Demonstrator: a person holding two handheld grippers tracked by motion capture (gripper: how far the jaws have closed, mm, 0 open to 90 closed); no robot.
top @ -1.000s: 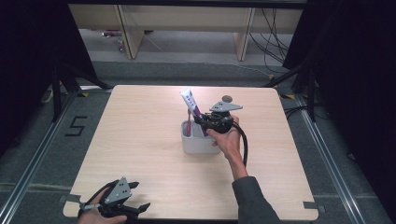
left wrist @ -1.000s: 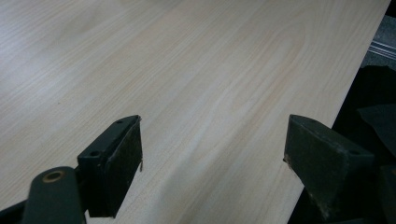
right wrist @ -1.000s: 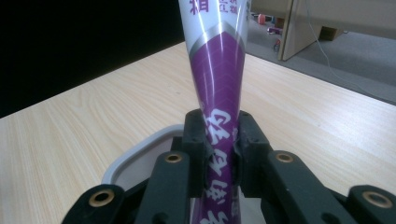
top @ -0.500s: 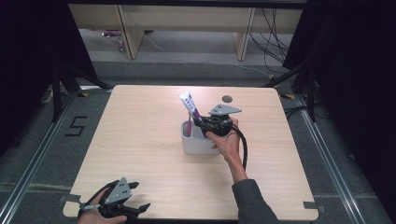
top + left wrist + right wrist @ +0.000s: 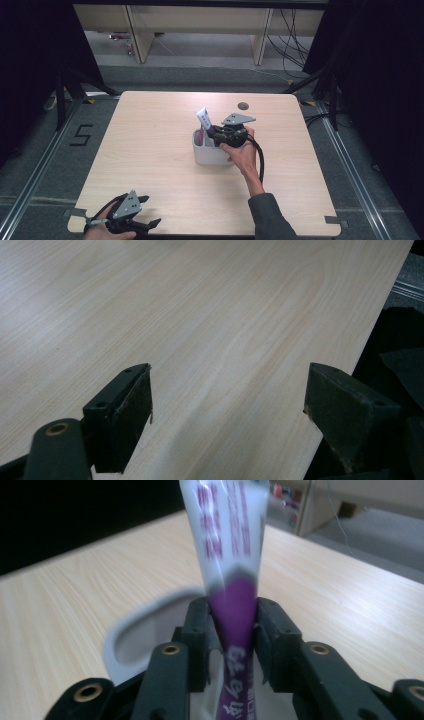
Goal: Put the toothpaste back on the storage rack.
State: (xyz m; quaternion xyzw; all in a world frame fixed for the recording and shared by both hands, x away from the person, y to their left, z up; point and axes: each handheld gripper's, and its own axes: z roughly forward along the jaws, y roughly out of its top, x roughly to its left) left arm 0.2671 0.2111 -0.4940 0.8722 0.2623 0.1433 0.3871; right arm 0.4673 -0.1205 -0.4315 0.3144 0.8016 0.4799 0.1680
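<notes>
Toothpaste tube (image 5: 231, 555): soft plastic, flattened, white upper part with purple lettering, tapering down into a solid purple lower part with white print. It is standing nearly upright with its lower end inside the holder, its crimped flat end leaning toward 11 o'clock in the high view (image 5: 203, 119). Print is blurring in the right gripper view.

Holder (image 5: 212, 152): white, smooth, rounded-rectangular cup with thick walls and a matte finish, sitting near the middle of the table, slightly toward 1 o'clock. Its curved rim (image 5: 131, 625) is showing behind the jaws.

Right gripper (image 5: 232, 630): black, hard plastic, 2 blocky jaws with brass-coloured rivets, a grey 3-cornered plate on top, a black cable looping off toward 5 o'clock. Its jaws have just been opening; they are bracketing the purple part of the tube closely on both sides, and whether the pads are pressing on it cannot be told. In the high view the gripper (image 5: 220, 134) is hovering over the holder's 3 o'clock edge, held by a hand in a dark sleeve.

Left gripper (image 5: 227, 405): same build, 2 wedge-shaped black jaws spread wide apart with nothing between them, resting low at the table's 7 o'clock corner (image 5: 131, 220).

Table (image 5: 150, 150): pale wood-grain laminate, square with rounded corners, 1 small round dark hole (image 5: 243, 106) near 12 o'clock.
</notes>
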